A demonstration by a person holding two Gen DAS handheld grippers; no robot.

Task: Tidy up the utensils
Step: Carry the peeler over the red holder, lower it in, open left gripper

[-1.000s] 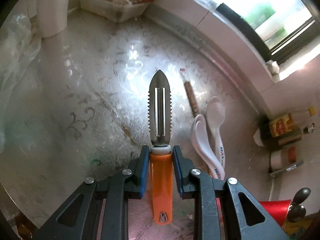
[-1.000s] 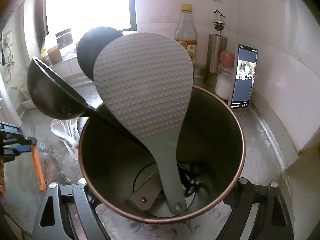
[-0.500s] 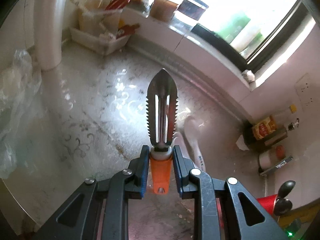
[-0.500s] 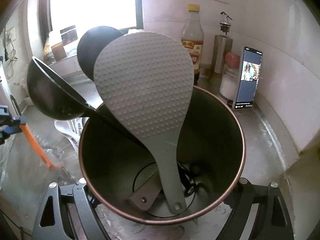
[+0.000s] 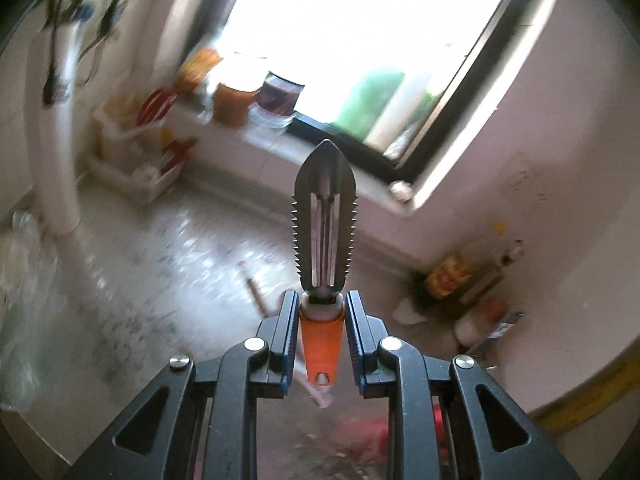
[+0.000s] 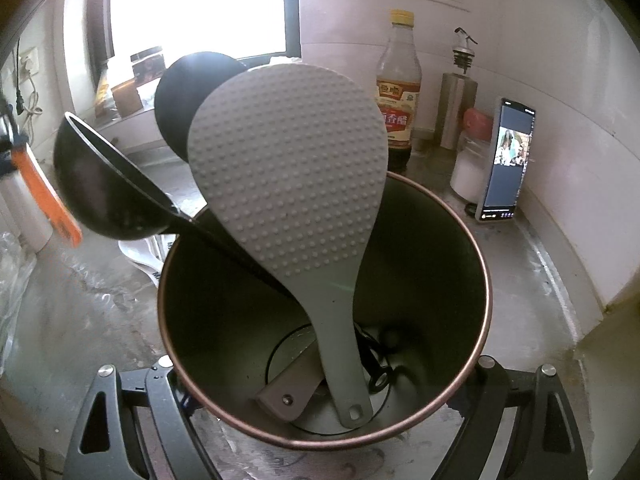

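counter (image 6: 532, 320): grey worktop under everything, window wall behind; bears the holder and loose cutlery.
holder (image 6: 482, 280): dark round utensil pot with copper rim, set between the right gripper's jaws; likely steadied there so the next piece can drop in.
right gripper (image 6: 324, 364): jaws spread wide around the holder's wall, pressed on both sides; fingertips hidden behind the rim.
rice paddle (image 6: 288, 168): grey dimpled blade up, handle down in the holder, leaning on its far side.
ladles (image 6: 104, 184): two black ones, bowls up and out over the left rim, handles down inside.
left gripper (image 5: 322, 312): jaws pinching the peeler just below its white collar; held up off the counter.
peeler (image 5: 324, 220): serrated steel blade pointing up and forward, orange handle hanging below the jaws; in the right wrist view seen at far left, well apart from the holder.
white spoons (image 6: 140, 252): on the counter just left of the holder, not yet sorted.
step: carrying peeler toward holder, probably handle first.
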